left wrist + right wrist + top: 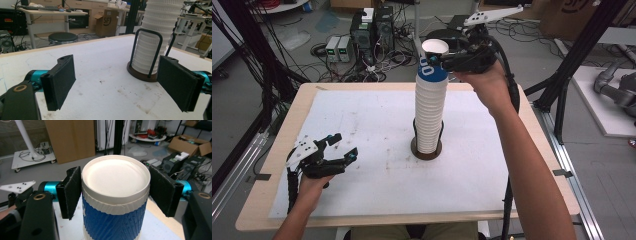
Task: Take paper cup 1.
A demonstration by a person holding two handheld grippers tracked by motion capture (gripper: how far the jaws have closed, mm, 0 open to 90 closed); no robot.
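The tall stack of cups (430,112) stands upright in its holder (427,149) mid-table, long axis vertical; the blue cup (113,220) caps it upside down. The right gripper (115,191) clamps that cup's top from the side, so it must lift straight up; the left gripper (117,83) waits open, well apart

Blue ribbed cup (113,220) upside down, white base up, topping tall white cup stack (430,117), upright in holder.

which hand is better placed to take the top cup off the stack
The right. The right gripper has its pads clamped on the blue cup topping the cup stack. The left gripper rests open, low on the table.
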